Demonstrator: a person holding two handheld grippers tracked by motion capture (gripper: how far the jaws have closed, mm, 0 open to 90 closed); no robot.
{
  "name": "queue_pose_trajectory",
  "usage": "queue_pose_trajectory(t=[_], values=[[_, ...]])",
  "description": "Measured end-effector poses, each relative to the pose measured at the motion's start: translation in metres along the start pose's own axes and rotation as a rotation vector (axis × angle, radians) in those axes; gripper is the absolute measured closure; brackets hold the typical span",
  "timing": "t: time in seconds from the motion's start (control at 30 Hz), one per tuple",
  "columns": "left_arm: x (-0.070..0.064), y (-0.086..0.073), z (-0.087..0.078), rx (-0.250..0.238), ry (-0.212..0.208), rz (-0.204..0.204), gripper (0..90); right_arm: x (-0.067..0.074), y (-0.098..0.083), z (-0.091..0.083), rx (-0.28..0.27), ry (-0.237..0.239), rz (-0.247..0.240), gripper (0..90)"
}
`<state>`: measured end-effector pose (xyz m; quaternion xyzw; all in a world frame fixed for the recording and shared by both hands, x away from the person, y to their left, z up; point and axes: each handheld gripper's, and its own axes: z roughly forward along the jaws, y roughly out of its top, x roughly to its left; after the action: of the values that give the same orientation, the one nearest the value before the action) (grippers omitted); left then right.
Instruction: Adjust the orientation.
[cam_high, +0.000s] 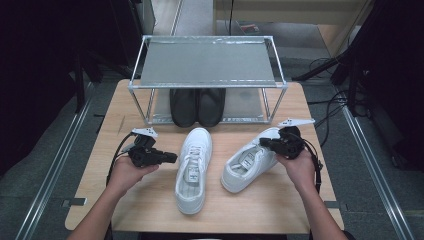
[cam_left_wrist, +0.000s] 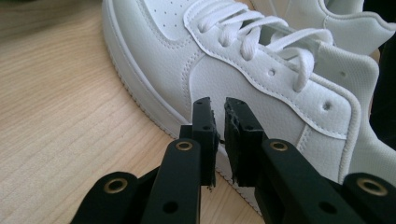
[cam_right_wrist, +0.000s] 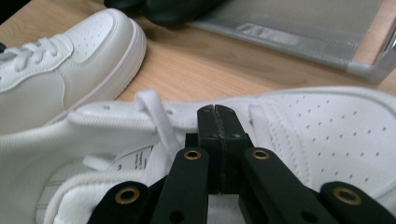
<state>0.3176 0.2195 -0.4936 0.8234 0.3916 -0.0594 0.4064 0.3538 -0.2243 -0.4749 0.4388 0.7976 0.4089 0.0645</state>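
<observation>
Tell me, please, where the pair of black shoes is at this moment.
In the high view the black shoes stand side by side on the lower shelf of the metal rack at the table's far edge, just beyond the toe of the left white sneaker.

Two white sneakers (cam_high: 194, 170) lie between the two grippers; two black shoes (cam_high: 197, 106) sit beyond them inside one metal rack (cam_high: 207, 62); all on one counter (cam_high: 150, 200).
</observation>
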Motion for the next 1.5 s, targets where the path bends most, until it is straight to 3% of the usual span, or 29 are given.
queue_pose_trajectory(t=[0.1,0.2,0.27,0.5,0.6,0.67,0.77,0.87,0.93,1.1,1.17,1.3,1.33,1.4,1.5], values=[[-0.001,0.0,0.0,-0.003,-0.003,0.002,83.0,0.001,-0.006,-0.002,-0.013,0.033,0.026,90.0],[0.0,0.0,0.001,0.004,-0.01,0.002,82.4,0.002,-0.006,-0.003,-0.011,0.05,0.012,90.0],[0.0,0.0,0.002,0.012,-0.014,-0.013,79.1,0.004,-0.007,-0.003,-0.013,0.052,0.002,90.0],[0.001,0.001,-0.001,-0.006,-0.001,-0.008,83.0,0.007,-0.009,-0.002,-0.013,0.061,0.002,90.0],[0.001,0.0,0.0,-0.001,-0.011,-0.006,82.6,0.01,-0.01,0.0,-0.002,0.126,0.011,90.0],[0.001,0.0,0.0,0.002,-0.014,-0.005,82.3,0.019,-0.01,0.004,0.007,0.159,-0.011,90.0],[0.001,0.0,-0.001,-0.001,-0.013,-0.002,82.4,0.035,-0.008,0.008,0.026,0.16,-0.083,90.0],[0.0,0.0,-0.001,-0.006,-0.009,0.002,82.6,0.045,-0.009,0.013,0.044,0.207,-0.098,90.0],[0.0,0.0,-0.001,-0.008,-0.016,0.009,83.3,0.051,-0.009,0.015,0.041,0.214,-0.103,90.0],[-0.002,0.001,0.0,-0.02,-0.022,0.007,85.2,0.06,-0.009,0.021,0.048,0.274,-0.088,90.0],[-0.002,0.001,0.0,-0.025,-0.022,0.01,85.2,0.065,-0.007,0.016,0.039,0.218,-0.116,90.0],[0.0,0.001,-0.002,-0.027,-0.014,0.002,85.1,0.06,-0.005,0.002,-0.01,0.195,-0.11,90.0],[0.001,0.0,-0.002,-0.023,-0.01,-0.001,85.1,0.052,-0.009,-0.008,-0.032,0.165,-0.068,90.0],[0.003,0.0,-0.001,-0.023,-0.006,-0.005,85.1,0.046,-0.016,-0.013,-0.031,0.138,-0.036,90.0],[0.005,-0.001,0.001,-0.029,-0.015,0.004,85.1,0.04,-0.027,-0.016,-0.007,0.089,-0.019,90.0]])
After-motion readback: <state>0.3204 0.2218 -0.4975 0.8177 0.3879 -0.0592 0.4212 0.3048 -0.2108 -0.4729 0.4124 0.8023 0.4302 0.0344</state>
